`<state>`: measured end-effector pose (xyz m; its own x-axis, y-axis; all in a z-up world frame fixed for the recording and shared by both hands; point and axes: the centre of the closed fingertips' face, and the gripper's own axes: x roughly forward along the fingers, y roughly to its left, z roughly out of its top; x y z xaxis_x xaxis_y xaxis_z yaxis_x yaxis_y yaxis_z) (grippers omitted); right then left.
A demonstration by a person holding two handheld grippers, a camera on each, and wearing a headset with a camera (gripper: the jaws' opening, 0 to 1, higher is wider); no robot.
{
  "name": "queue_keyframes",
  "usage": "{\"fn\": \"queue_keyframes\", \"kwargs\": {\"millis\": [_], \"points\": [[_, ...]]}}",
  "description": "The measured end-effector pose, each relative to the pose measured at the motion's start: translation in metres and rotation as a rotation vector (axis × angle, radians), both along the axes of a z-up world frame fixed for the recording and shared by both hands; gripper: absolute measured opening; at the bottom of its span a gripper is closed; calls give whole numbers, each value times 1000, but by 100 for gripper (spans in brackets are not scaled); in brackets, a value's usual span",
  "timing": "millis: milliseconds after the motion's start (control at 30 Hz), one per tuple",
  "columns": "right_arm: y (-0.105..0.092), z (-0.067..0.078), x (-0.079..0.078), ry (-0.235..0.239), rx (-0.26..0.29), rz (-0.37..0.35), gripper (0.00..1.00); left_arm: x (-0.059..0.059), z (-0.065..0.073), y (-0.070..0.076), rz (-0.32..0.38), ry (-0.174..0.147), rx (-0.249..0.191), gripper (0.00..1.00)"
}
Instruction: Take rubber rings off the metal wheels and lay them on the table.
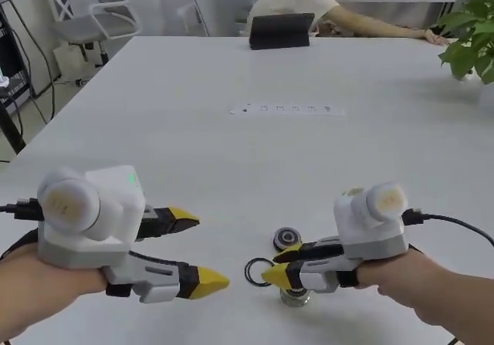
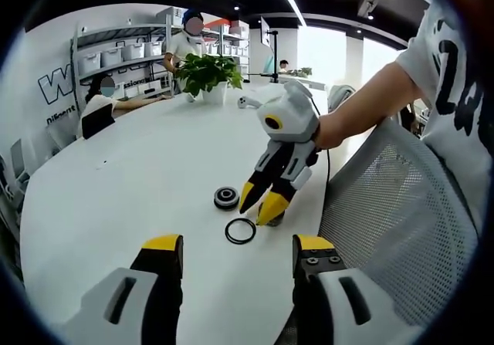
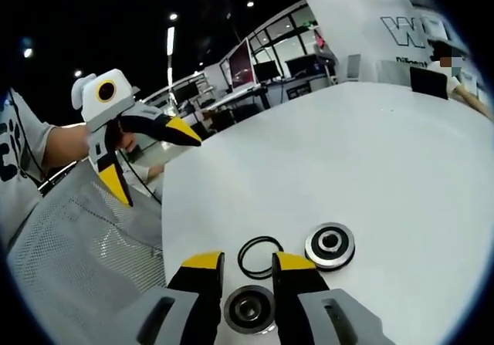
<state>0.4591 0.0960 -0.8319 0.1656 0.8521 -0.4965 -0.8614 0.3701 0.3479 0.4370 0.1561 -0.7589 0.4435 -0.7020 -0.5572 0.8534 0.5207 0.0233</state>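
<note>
Ring [image 3: 261,239] beside right hand-held gripper [image 3: 248,262], perhaps touching

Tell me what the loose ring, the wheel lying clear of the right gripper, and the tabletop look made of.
Loose ring: thin, matte black, probably rubber.
Wheel: silvery, shiny faces around a dark band. It looks like metal, perhaps steel; the band's material is unclear.
Tabletop: smooth white with soft reflections, perhaps laminate.
</note>
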Motion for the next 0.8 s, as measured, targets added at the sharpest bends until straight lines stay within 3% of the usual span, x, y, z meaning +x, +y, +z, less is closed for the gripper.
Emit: {"fn": "queue_keyframes", "kwargs": {"millis": [333,800], "points": [[-7,14,5,-15,44,-29,24,3,-1,-1,1,5,2,55],[-36,24,25,-64,69,-116,26,19,-5,-10,-18,8,20,54]]}}
